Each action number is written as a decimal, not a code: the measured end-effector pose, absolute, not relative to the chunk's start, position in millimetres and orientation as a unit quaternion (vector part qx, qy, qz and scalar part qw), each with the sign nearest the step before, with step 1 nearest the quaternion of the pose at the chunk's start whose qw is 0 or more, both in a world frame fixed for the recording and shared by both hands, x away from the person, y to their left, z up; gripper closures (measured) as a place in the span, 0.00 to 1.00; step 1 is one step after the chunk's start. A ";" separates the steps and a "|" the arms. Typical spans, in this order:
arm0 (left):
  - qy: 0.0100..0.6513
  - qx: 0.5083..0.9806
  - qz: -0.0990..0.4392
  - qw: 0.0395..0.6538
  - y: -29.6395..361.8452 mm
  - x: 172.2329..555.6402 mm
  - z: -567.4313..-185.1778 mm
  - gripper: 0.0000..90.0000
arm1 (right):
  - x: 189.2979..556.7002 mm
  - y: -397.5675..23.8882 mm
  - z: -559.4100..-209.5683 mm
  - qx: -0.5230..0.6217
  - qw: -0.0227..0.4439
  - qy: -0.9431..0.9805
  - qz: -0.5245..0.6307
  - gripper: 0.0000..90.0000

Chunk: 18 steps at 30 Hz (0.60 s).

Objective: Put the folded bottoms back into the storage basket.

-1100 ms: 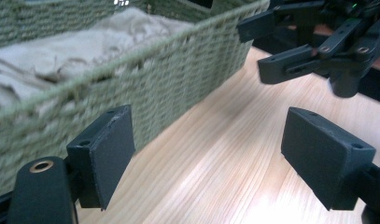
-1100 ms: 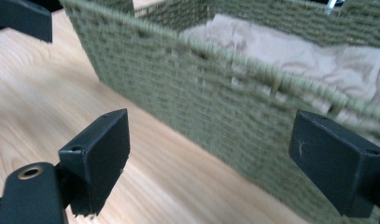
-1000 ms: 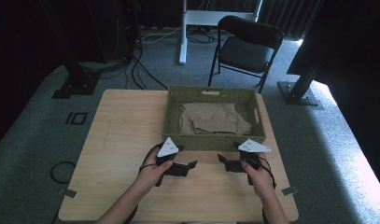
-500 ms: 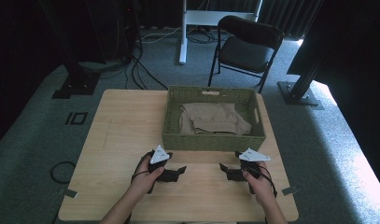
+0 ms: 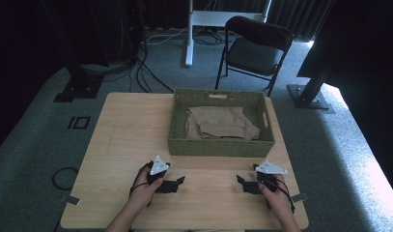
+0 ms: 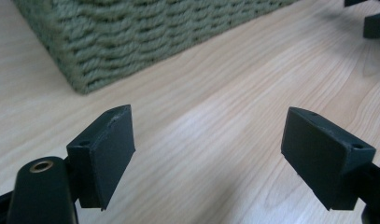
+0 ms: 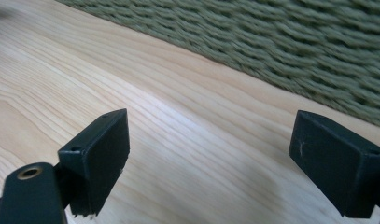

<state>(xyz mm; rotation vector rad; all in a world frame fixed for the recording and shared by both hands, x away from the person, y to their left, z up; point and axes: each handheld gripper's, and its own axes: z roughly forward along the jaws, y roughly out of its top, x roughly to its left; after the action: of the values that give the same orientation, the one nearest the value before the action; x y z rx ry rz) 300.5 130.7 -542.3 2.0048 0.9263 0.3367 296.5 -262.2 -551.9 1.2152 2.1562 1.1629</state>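
Observation:
A green woven basket (image 5: 218, 146) stands at the back middle of the wooden table (image 5: 121, 135), with folded tan cloth (image 5: 220, 123) inside. My left gripper (image 5: 180, 181) rests low on the table in front of the basket's left corner, jaws wide apart and empty. In the left gripper view the gripper (image 6: 208, 154) looks past the basket's corner (image 6: 113, 51). My right gripper (image 5: 240, 181) lies near the table's front right, open with nothing between its jaws. In the right gripper view the gripper (image 7: 211, 158) faces the basket's wall (image 7: 281, 42) close ahead.
A black folding chair (image 5: 254, 48) and a white desk leg (image 5: 189, 34) stand beyond the table. Dark stand bases (image 5: 307, 96) and cables (image 5: 141, 67) lie on the grey carpet. Bare tabletop stretches to the basket's left. The right gripper's jaws (image 6: 374, 21) peek in at the left gripper view's top right.
Both hands have drawn the grippers back from the basket toward the table's front edge and lowered them onto the wood. Both stayed open.

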 end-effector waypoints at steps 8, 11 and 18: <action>0.386 0.800 0.152 0.433 148.0 293.5 -540.9 0.21 | 287.7 -274.3 -555.3 0.459 0.211 0.767 0.395 0.13; 0.398 0.796 0.156 0.429 158.3 292.6 -541.8 0.21 | 286.1 -279.0 -555.9 0.474 0.219 0.763 0.380 0.13; 0.438 0.792 0.177 0.388 182.7 291.3 -548.3 0.21 | 284.7 -283.3 -557.7 0.499 0.227 0.760 0.348 0.14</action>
<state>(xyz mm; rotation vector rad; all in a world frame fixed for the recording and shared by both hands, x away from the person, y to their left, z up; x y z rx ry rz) 291.3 182.7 -548.3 2.0137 1.1137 0.4514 284.7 -283.3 -557.7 1.3764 2.0953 0.9588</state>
